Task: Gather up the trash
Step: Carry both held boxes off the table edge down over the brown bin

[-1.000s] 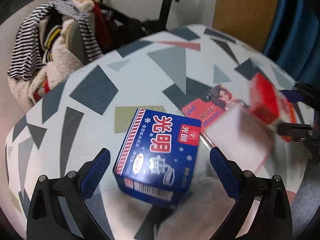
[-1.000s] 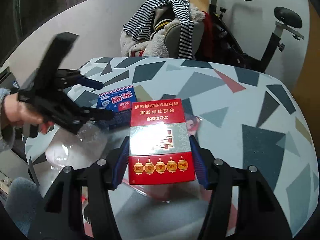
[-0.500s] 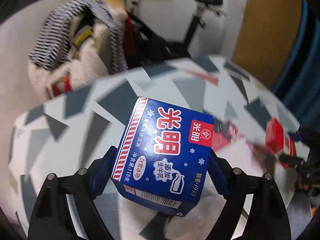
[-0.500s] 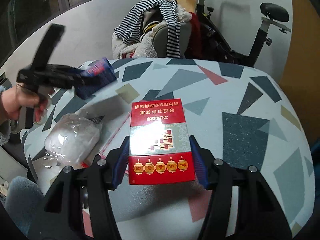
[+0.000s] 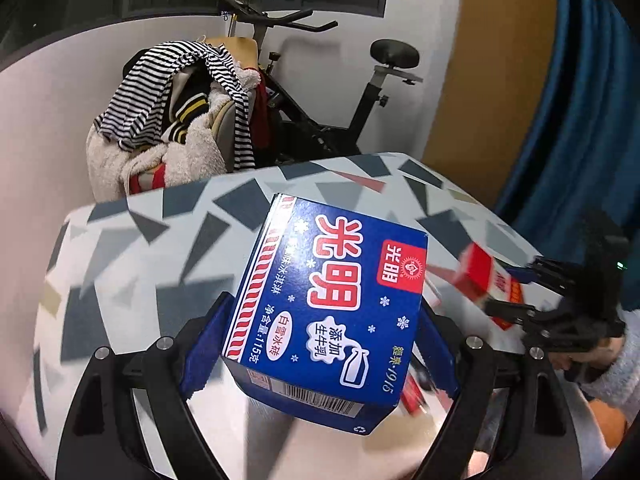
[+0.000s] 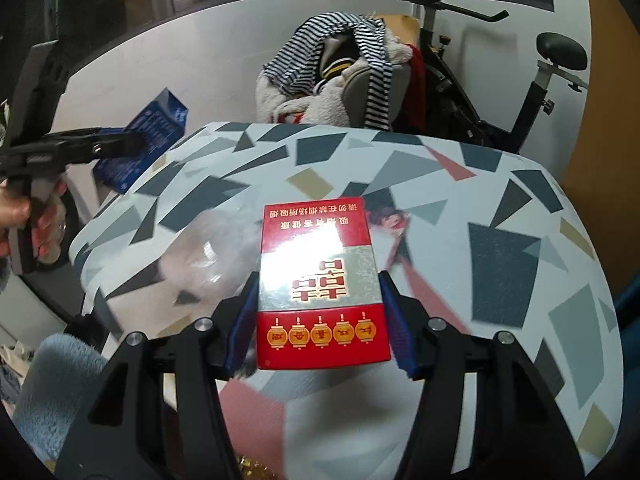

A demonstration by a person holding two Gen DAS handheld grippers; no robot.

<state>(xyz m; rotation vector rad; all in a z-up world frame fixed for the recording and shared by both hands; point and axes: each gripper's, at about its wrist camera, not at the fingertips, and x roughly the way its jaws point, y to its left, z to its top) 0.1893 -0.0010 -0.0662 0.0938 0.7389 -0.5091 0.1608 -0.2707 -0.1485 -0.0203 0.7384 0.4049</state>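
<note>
**Two cartons gripped over the patterned counter**

The left claw (image 5: 320,344) clamps a glossy blue cardboard box (image 5: 328,304) between its blue pads, lifted above the counter (image 5: 132,256). The right claw (image 6: 320,320) pinches a flat red-and-silver pack (image 6: 320,280), its shiny face catching glare. The round counter top is white with grey, black and red triangular shards. A crinkled clear plastic bag (image 6: 200,264) lies at 9 o'clock of the pack. Striped and fleecy clothes (image 5: 176,120) drape a chair at 12 o'clock.
</note>
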